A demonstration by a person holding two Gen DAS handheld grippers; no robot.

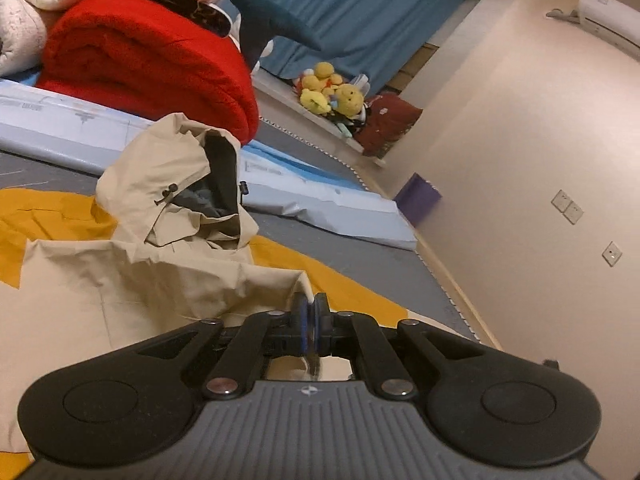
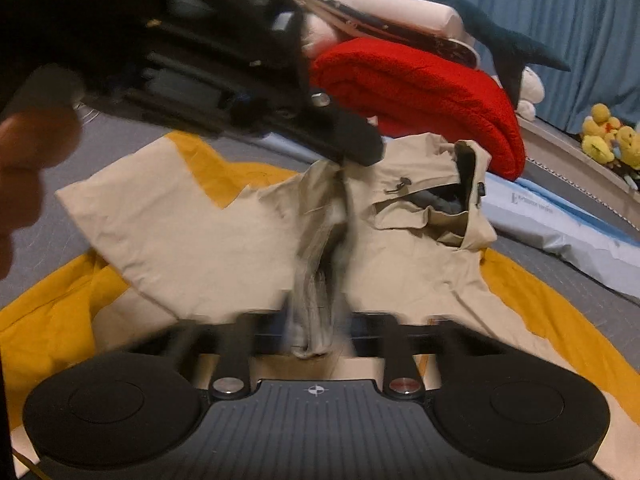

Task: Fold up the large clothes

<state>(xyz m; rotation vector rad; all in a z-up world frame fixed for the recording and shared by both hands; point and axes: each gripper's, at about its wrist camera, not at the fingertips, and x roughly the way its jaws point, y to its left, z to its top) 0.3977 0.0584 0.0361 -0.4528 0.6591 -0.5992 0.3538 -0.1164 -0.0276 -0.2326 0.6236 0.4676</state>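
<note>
Beige hooded jacket (image 1: 132, 276) spread over yellow cloth (image 1: 48, 216), left gripper (image 1: 311, 312) pinched tight on its edge, right gripper (image 2: 316, 320) clamped on bunched fabric, red blanket (image 1: 152, 64) far behind

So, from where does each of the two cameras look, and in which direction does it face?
Left wrist: on the left gripper, facing a beige hooded jacket on a yellow cloth; fingers shut on a jacket edge.
Right wrist: on the right gripper, facing the same jacket; it is shut on bunched fabric, and the left gripper and a hand show, blurred.
Shared: jacket, folded red fleece blanket, yellow plush toys.
</note>
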